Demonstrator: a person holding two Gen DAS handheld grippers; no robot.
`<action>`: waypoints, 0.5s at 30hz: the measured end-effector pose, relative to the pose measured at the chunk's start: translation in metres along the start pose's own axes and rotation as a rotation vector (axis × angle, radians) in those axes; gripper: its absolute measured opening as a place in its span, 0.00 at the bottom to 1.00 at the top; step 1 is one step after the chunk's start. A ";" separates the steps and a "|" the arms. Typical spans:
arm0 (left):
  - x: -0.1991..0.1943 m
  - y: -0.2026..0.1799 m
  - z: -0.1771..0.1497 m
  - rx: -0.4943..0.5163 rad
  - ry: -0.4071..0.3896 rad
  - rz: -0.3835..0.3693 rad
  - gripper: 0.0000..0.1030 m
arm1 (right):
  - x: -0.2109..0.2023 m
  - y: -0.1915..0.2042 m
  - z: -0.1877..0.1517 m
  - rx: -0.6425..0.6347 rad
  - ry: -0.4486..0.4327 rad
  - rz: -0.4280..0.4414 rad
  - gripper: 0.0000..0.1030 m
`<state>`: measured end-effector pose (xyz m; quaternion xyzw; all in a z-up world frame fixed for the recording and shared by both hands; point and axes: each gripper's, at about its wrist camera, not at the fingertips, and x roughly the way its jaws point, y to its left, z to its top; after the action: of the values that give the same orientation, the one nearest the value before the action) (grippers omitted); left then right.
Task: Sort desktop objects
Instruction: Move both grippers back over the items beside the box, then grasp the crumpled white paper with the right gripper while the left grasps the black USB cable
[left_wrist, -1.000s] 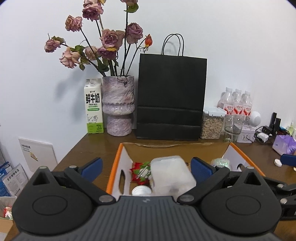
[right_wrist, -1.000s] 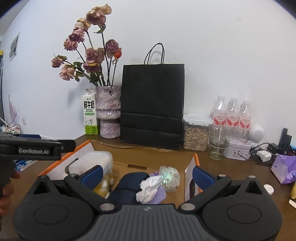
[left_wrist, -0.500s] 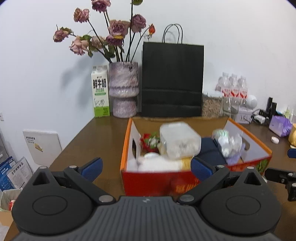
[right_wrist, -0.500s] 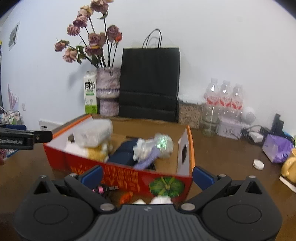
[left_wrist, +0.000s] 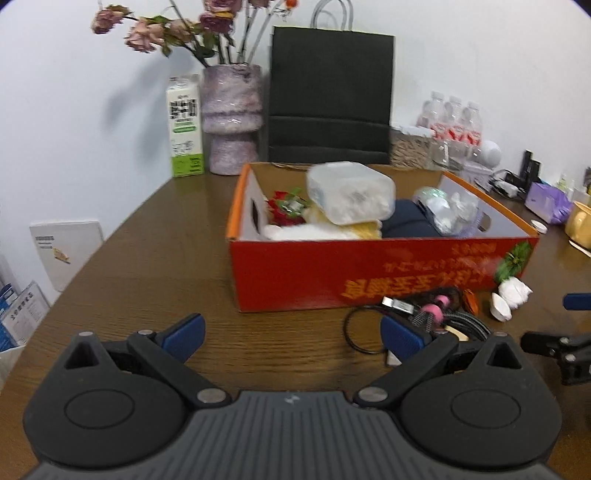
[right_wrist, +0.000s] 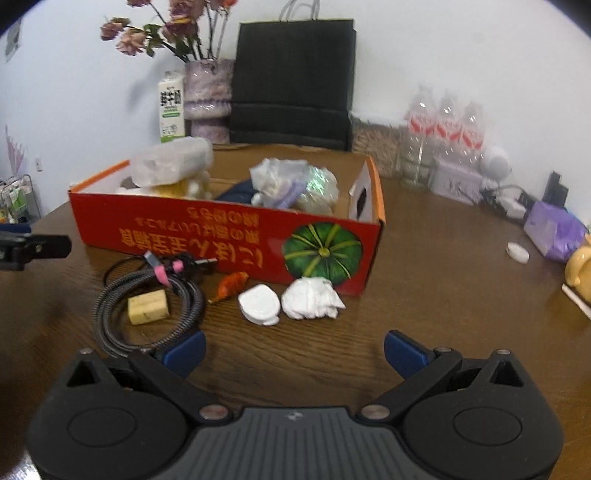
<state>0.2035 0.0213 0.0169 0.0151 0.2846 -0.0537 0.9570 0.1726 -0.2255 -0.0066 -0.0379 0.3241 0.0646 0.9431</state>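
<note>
Fingers of both grippers fill the lower edge of each view, spread wide with nothing between them: the left gripper (left_wrist: 291, 334) hangs over bare brown tabletop (left_wrist: 147, 266), and the right gripper (right_wrist: 293, 350) likewise hovers above the wood grain. Just beyond the right gripper, in the lower left of its view, a coiled braided cable (right_wrist: 147, 299) with a pink band lies around a small yellow block (right_wrist: 148, 312); the block sits inside the loop. To the right of the coil lie an orange wrapped item (right_wrist: 232, 285), then a flat white round piece (right_wrist: 258, 304), then a crumpled white tissue (right_wrist: 312, 299), the last two touching or nearly so, all close against the front wall of the red cardboard box (right_wrist: 221, 243). The box stands at mid-frame, printed with a green pumpkin and upside-down yellow lettering, and is heaped with things: a clear plastic container (left_wrist: 349, 192) on top at the left, a dark blue bundle (left_wrist: 406, 223) in the middle, and crinkled clear wrapping (right_wrist: 291, 182) toward the right. Farther back, against the white wall, stand a milk carton (left_wrist: 184, 127), a purple vase (left_wrist: 232, 118) of dried roses, a black paper bag (left_wrist: 330, 96), and water bottles (right_wrist: 443, 125) at the upper right.
</note>
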 end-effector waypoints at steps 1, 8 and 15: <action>0.001 -0.002 0.000 0.006 0.000 -0.003 1.00 | 0.002 -0.001 0.000 0.005 0.002 -0.001 1.00; 0.016 -0.011 0.004 0.023 0.028 -0.010 1.00 | 0.005 -0.002 0.001 -0.006 0.002 -0.006 1.00; 0.038 -0.016 0.006 0.020 0.088 -0.003 0.78 | 0.013 -0.021 0.014 0.028 -0.013 -0.043 0.97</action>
<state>0.2367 0.0018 0.0014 0.0267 0.3257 -0.0572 0.9434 0.1940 -0.2439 -0.0032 -0.0311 0.3180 0.0401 0.9467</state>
